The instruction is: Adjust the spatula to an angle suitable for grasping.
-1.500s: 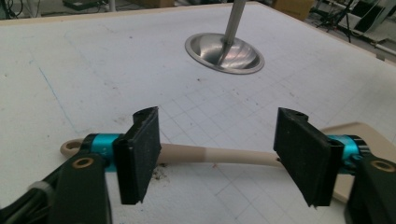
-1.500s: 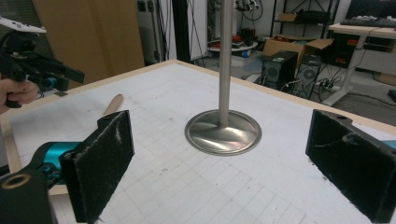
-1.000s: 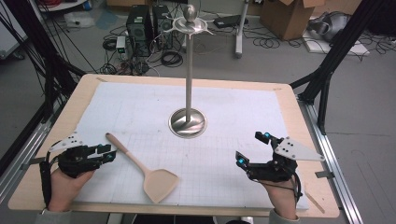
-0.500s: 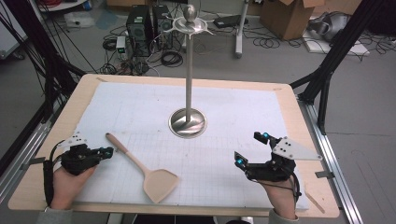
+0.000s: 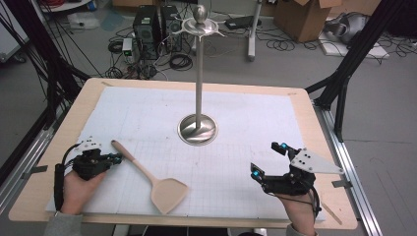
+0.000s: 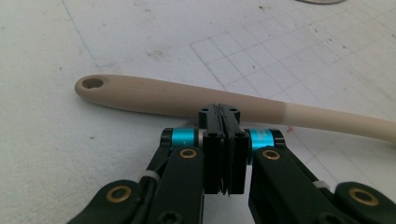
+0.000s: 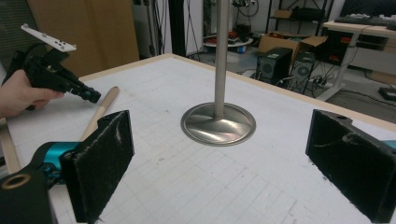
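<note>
White gridded mat [image 5: 147,113]: spatula [image 6: 187,95] handle lies crosswise just beyond the left gripper [image 6: 223,112], jaws just closed empty; right gripper [image 7: 219,163] wide open.

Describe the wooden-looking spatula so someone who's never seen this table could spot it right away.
Start at the tall metal stand in the middle of the white gridded mat. The spatula lies flat, nearer the person and to the left, just beyond the left gripper. It is beige, with a hole in its handle end.

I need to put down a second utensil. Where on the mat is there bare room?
Bare mat lies between the stand base and the right claw, and behind the stand. The near-left is crowded: the spatula lies beside the left claw.
</note>
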Action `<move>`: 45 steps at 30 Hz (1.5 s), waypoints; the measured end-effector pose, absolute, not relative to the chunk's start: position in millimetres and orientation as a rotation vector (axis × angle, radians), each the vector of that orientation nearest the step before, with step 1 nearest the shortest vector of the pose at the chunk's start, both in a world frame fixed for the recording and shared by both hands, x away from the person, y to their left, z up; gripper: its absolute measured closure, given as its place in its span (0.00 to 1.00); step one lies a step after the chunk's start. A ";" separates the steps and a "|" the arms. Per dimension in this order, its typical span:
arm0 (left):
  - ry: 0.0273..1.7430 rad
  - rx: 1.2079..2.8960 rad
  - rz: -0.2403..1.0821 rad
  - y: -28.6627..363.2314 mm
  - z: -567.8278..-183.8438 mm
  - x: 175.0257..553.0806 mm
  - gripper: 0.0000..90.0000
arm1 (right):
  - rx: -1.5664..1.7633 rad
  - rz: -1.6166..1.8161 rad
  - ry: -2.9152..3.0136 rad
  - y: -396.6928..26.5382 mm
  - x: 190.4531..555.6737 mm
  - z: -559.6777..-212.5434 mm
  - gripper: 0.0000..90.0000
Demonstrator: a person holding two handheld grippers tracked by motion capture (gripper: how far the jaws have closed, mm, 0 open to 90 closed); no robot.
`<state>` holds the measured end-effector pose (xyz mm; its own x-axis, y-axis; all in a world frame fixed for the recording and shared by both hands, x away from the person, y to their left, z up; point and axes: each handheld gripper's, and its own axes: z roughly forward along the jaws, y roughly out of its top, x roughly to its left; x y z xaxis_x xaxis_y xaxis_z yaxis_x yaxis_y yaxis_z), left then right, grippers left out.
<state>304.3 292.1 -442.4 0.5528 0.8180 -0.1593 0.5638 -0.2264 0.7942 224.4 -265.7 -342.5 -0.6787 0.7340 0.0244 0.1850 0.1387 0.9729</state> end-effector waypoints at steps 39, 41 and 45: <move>1.142 1.965 0.351 277.4 -441.9 331.0 0.99 | 0.898 1.540 2.000 -259.1 229.7 -350.6 0.08; 1.137 1.978 0.355 275.4 -441.0 332.5 0.99 | 0.902 1.539 2.002 -258.6 230.1 -350.7 0.08; 1.122 2.004 0.349 266.1 -439.1 342.2 1.00 | 0.893 1.536 1.999 -259.4 230.7 -350.8 0.08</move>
<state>342.2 266.1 -439.1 0.5693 0.8111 -0.1344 0.5917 -0.2908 0.7519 230.7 -259.4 -350.8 -0.6817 0.7312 0.0265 0.2138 0.1644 0.9630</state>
